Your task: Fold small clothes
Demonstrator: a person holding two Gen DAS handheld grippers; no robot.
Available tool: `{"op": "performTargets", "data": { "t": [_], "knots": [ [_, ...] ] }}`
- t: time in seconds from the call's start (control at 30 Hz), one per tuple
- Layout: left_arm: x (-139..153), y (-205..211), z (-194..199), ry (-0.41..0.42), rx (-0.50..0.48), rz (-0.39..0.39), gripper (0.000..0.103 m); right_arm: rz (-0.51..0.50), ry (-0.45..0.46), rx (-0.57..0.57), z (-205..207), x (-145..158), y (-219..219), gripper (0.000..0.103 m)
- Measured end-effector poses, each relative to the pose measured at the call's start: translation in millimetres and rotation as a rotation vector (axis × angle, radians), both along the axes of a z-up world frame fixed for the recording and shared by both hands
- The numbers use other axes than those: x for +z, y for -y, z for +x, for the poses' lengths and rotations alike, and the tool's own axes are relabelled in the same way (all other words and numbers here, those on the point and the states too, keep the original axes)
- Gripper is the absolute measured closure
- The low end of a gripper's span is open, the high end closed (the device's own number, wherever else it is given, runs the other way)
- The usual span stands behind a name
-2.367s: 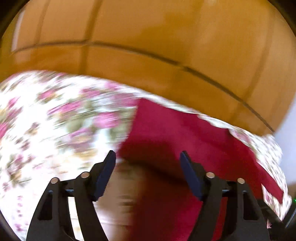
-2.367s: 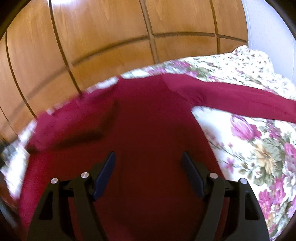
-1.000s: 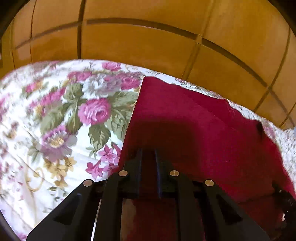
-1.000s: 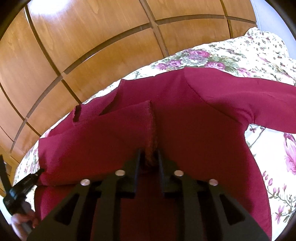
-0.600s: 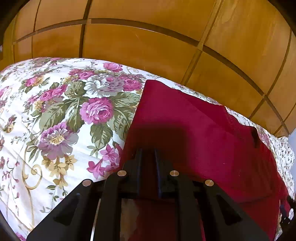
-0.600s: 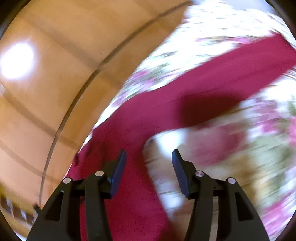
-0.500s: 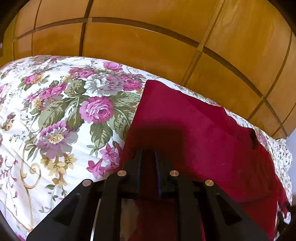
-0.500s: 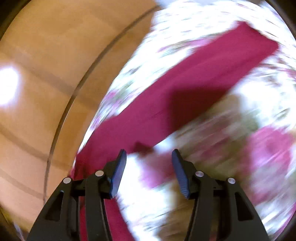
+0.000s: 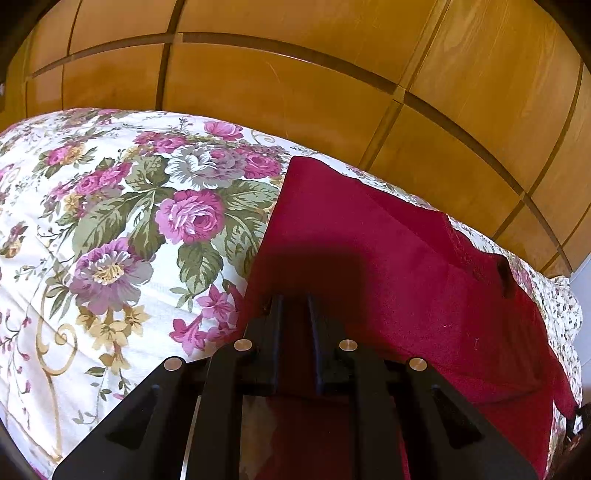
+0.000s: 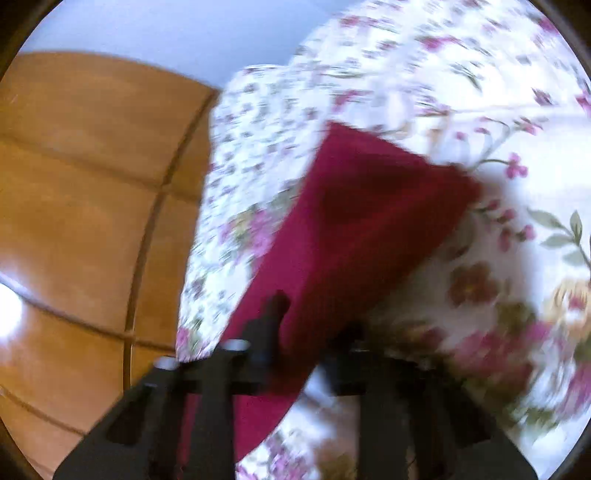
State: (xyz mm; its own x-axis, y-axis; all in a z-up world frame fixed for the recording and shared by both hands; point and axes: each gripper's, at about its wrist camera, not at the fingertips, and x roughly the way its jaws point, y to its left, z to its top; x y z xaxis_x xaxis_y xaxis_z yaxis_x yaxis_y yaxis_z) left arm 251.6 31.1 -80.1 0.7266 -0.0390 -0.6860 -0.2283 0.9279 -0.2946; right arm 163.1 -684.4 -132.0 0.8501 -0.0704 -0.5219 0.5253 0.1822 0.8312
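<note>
- The dark red long-sleeved knit top (image 9: pixel 388 258) lies spread on a bed under a white bedspread printed with pink and purple roses (image 9: pixel 110 229), close beside tall honey-coloured wooden wardrobe doors (image 9: pixel 295 92).
- The left hand-held gripper (image 9: pixel 295 314) is clamped on the near edge of the top, its jaws nearly together with red cloth between them; against the frames of a second ago its view is almost unchanged, so it acts as the anchor.
- The right hand-held gripper (image 10: pixel 306 325) has changed most: a second ago it pinched a fold over the body of the garment, then its jaws opened as it swung across the bed, and they have just been closing again. Now they are closed on one long sleeve (image 10: pixel 351 229), though blur hides the exact contact.
- My reading is that the first side is folded in and the second sleeve is next to go across the body.
- Only the left view shows the body with one flap already laid over it, sharply.
- Only the right view shows the sleeve stretching away to its cuff over the bedspread, plus a pale wall (image 10: pixel 147 33) beyond the wardrobe.
</note>
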Motion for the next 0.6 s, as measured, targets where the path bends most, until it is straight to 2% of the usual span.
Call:
{"op": "performTargets", "data": {
  "t": [0.07, 0.13, 0.2, 0.23, 0.27, 0.33, 0.37, 0.43, 0.47, 0.5, 0.6],
  "knots": [
    [-0.2, -0.2, 0.8, 0.000, 0.000, -0.002, 0.091, 0.031, 0.008, 0.001, -0.7, -0.9, 3.3, 0.096],
    [-0.3, -0.3, 0.9, -0.001, 0.000, -0.002, 0.091, -0.007, -0.028, 0.022, 0.7, 12.2, 3.7, 0.095],
    [-0.1, 0.4, 1.4, -0.003, -0.002, 0.001, 0.088, -0.044, -0.022, 0.031, 0.5, 29.2, 2.8, 0.095],
    [0.3, 1.4, 1.7, 0.001, -0.017, -0.005, 0.077, -0.066, -0.020, 0.033, 0.4, 37.9, 0.7, 0.095],
    [1.6, 3.2, 2.2, 0.008, -0.044, -0.014, 0.058, -0.102, -0.029, 0.041, -1.9, 48.0, -3.2, 0.095],
    [10.5, 13.4, 0.8, 0.028, -0.115, -0.010, 0.036, -0.179, -0.060, 0.064, 4.2, 72.5, -13.4, 0.095],
    [15.1, 17.2, -1.5, 0.033, -0.125, 0.006, 0.031, -0.216, -0.072, 0.080, 9.4, 85.0, -20.0, 0.095],
    [26.2, 24.4, -11.5, 0.065, -0.148, 0.019, 0.028, -0.299, -0.087, 0.108, 16.0, 113.9, -37.6, 0.095],
    [29.0, 25.8, -16.4, 0.075, -0.161, 0.006, 0.020, -0.335, -0.083, 0.121, 20.9, 127.6, -47.1, 0.095],
    [30.3, 26.4, -21.9, 0.074, -0.178, -0.020, 0.018, -0.366, -0.082, 0.135, 26.4, 139.5, -57.2, 0.095],
    [26.0, 18.4, -36.6, 0.052, -0.197, -0.073, 0.017, -0.467, -0.073, 0.198, 44.7, 174.6, -101.0, 0.095]
  ]
}}
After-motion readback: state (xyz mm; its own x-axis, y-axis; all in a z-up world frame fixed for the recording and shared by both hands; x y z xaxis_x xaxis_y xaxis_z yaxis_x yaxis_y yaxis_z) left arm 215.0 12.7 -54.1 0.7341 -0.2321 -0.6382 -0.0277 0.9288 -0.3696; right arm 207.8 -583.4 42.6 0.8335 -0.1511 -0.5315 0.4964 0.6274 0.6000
